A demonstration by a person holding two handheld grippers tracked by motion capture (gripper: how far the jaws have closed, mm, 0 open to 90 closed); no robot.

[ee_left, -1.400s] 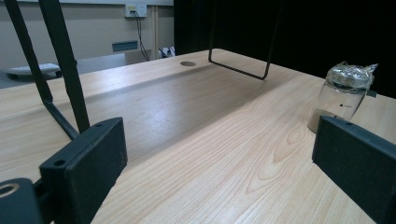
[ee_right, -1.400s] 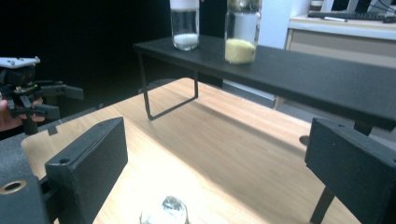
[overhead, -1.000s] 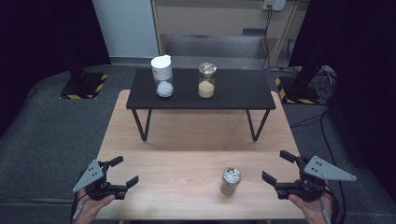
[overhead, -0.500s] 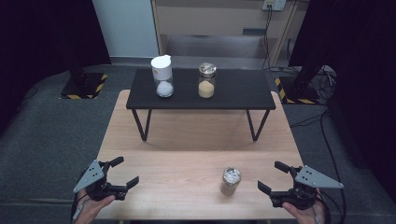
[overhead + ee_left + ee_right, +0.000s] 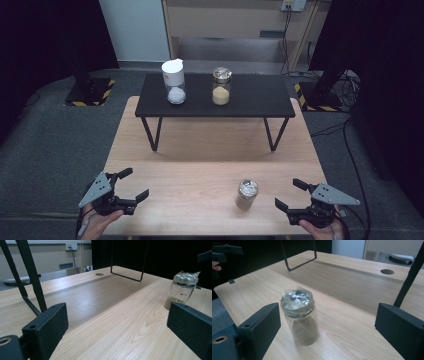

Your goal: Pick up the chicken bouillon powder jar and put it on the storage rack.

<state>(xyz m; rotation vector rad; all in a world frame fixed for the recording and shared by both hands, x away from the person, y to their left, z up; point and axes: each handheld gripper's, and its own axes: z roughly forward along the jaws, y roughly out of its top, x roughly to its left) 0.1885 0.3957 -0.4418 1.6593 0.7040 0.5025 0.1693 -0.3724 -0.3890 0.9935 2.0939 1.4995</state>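
A small glass jar (image 5: 246, 194) stands upright on the near part of the wooden table (image 5: 200, 150), towards its right side, its mouth wrapped in crinkled clear film and a layer of brownish powder in its lower half. The right gripper (image 5: 295, 196) sits low over the table's near right corner, just beside the jar and apart from it, held from below by the person's right hand (image 5: 322, 231) and aimed leftwards at the jar. Its jaws are spread wide with nothing pinched. The left gripper (image 5: 134, 185) is at the near left corner, well apart from the jar, gripped by the left hand (image 5: 95, 222), jaws likewise spread and empty.

The right gripper view looks slightly down on the jar (image 5: 299, 317), which stands ahead of the two black jaws, nearer the left one, clear of both; it brings out the film's creases and the powder. The left gripper view looks low across the wood grain to the jar (image 5: 181, 290) far off at right. The high view alone takes in the black raised shelf (image 5: 215, 97) farther back, bearing a white-capped jar (image 5: 174, 82) and a jar of yellow powder (image 5: 221, 86)
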